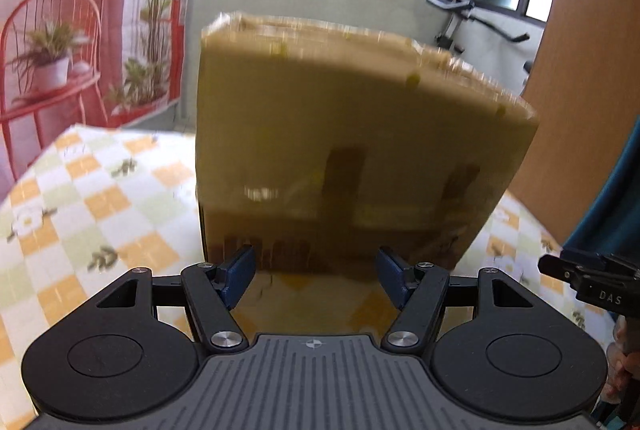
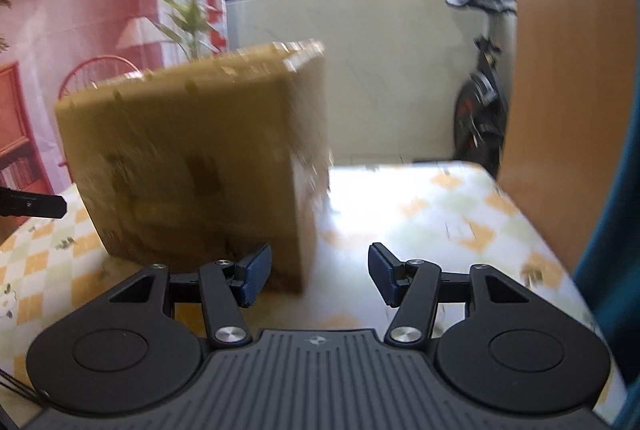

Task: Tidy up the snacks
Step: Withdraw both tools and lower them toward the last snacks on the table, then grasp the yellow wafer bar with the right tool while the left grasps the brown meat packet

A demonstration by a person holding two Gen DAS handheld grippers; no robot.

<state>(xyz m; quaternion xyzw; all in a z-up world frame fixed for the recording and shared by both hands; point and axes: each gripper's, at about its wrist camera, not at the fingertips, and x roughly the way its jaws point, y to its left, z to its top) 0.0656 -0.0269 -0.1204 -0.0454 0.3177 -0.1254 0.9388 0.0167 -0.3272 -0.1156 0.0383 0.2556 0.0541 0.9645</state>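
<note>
Box (image 1: 352,133) before left claw (image 1: 316,276)

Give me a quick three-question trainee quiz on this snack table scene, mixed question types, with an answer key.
1. True or false: the left claw grips the brown cardboard box.
2. What pattern covers the table's cloth?
A stripes
B orange, green and white checks
C plain blue
3. Fill in: in the right wrist view, the box stands mostly ___ of the right claw.

Key: 1 false, both claws are open and empty. 2 B. 3 left.
</note>
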